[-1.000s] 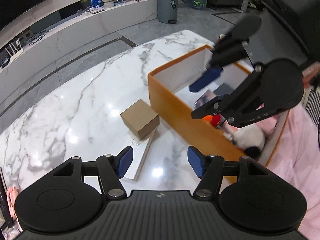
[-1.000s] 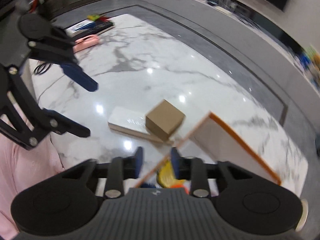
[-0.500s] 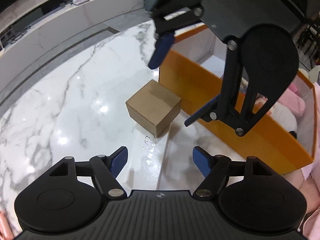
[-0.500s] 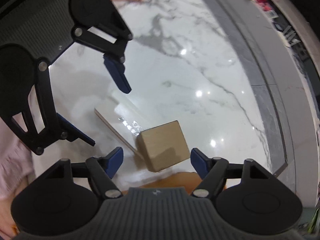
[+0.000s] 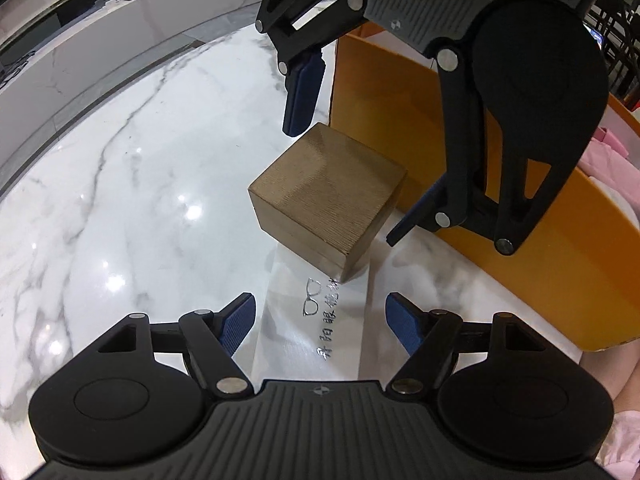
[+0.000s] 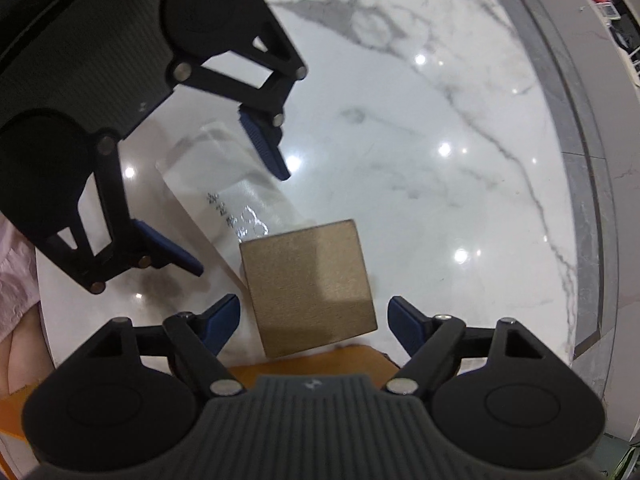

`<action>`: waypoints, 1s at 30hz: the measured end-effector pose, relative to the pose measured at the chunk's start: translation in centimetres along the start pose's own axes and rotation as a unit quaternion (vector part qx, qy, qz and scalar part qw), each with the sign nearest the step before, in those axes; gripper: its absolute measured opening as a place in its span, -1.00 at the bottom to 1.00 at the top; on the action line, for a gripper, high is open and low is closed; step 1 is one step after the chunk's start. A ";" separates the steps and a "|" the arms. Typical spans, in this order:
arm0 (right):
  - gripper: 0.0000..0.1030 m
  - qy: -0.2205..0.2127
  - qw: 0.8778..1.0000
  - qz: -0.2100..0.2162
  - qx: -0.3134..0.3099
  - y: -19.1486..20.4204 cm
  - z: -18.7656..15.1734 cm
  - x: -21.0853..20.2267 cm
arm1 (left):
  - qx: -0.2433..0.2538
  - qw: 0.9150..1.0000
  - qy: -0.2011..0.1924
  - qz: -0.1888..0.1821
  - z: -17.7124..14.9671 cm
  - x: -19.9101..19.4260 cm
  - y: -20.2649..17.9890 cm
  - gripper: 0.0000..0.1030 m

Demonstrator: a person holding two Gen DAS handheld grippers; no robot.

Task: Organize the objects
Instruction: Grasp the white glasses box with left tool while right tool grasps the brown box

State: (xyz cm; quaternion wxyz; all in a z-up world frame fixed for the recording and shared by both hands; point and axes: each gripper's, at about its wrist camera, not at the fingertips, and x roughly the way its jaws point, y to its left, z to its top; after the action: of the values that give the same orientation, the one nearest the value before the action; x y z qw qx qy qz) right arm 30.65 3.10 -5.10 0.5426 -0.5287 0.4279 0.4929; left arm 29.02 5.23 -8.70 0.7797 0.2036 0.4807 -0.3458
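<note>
both grippers over the brown box
right gripper [image 6: 313, 320] has just been opening, jaws spread around the brown box [image 6: 310, 288], not touching; left gripper [image 5: 318, 322] spread above the flat white box [image 5: 316, 336], pinching nothing.

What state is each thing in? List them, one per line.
Brown box: closed, upright, one corner resting on the flat white box.
White box: closed, lying flat on the table.
Orange bin: open-topped, beside the brown box.
Left gripper: open, empty, above the white box.
Right gripper: open, fingers either side of the brown box, not touching it.
</note>
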 end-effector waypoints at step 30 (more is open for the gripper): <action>0.22 -0.089 0.994 -0.051 0.048 1.8 -2.6 -11.1 | -0.020 0.999 0.046 0.017 1.0 1.2 -0.7 0.41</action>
State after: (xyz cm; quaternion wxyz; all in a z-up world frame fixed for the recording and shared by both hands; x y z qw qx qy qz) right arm 27.39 -0.48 5.37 0.6279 -0.4774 0.3730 0.4886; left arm 29.55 3.68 -9.31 0.7663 0.2119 0.5194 -0.3131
